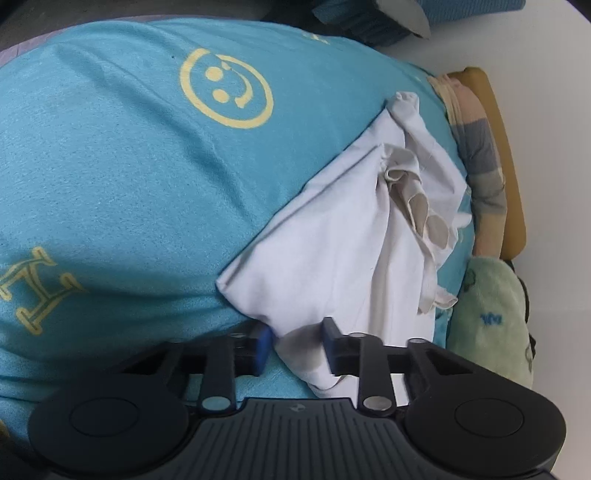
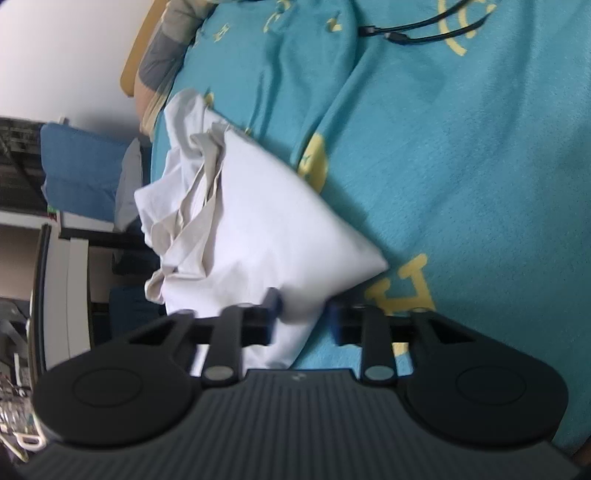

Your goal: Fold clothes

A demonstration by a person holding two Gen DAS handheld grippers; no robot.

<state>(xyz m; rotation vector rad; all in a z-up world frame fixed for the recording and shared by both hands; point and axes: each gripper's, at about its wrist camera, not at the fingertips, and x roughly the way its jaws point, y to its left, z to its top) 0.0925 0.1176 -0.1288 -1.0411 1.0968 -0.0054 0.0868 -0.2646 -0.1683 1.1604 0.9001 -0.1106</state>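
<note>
- Two grippers on one white garment (image 1: 332, 236); it lies on the bed's teal sheet (image 1: 129, 177), near the edge by the plaid pillow (image 1: 480, 155).
- Left gripper (image 1: 299, 345): fingers pinched on a bunched corner of the garment, cloth filling the gap between them. Held at the corner so the edge stays taut, I reckon.
- Right gripper (image 2: 303, 314): fingers clamped on another corner of the same garment (image 2: 266, 229). View is slightly blurred, but the cloth runs between the pads.
- Garment looks partly folded: a smooth flat panel toward the middle of the bed, with a rumpled beige-lined section bunched on the pillow side.
- Judgement: both corners gripped to lift and carry the near edge over as one straight line.
- Risk: the loose rumpled part may drag and spoil the fold.
- Black cable (image 2: 406, 33) lies well clear on the sheet.
</note>
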